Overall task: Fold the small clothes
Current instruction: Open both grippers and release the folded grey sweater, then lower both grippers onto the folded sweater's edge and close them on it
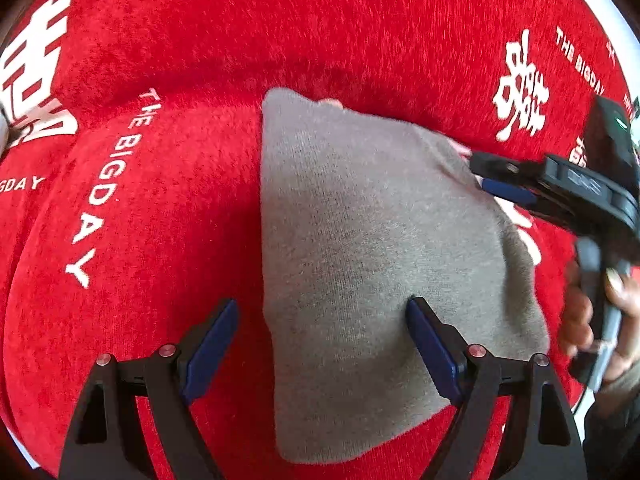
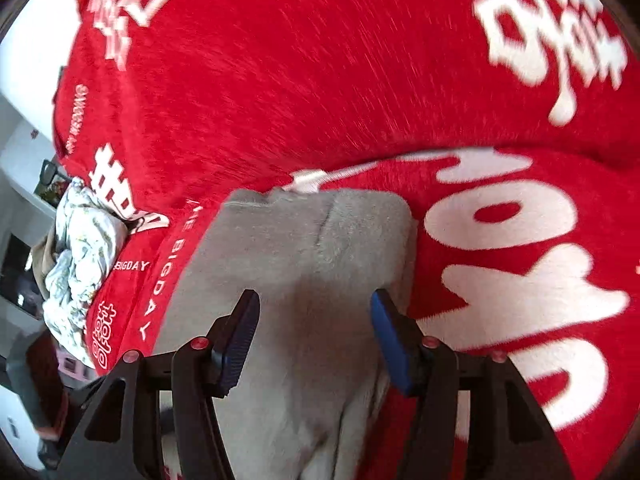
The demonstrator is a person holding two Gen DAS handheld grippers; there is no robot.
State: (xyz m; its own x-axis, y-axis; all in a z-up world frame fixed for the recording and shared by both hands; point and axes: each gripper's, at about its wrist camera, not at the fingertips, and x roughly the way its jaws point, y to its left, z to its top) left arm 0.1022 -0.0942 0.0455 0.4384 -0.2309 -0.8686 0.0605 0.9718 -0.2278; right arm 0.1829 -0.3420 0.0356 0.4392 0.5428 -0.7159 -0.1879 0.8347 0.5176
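A small grey knitted garment (image 1: 360, 240) lies folded on a red fleece blanket (image 1: 240, 40). It also shows in the right wrist view (image 2: 312, 264). My left gripper (image 1: 322, 312) is open just above the garment's left edge, one finger over the blanket, the other over the cloth. My right gripper (image 2: 314, 308) is open over the garment's near part. In the left wrist view the right gripper (image 1: 492, 178) reaches in from the right at the garment's right edge, with its jaws close together there.
The red blanket (image 2: 320, 60) carries white characters and "THE BIGDAY" lettering. A crumpled white patterned cloth (image 2: 76, 256) lies at the blanket's left edge. Room furniture shows beyond it at the far left.
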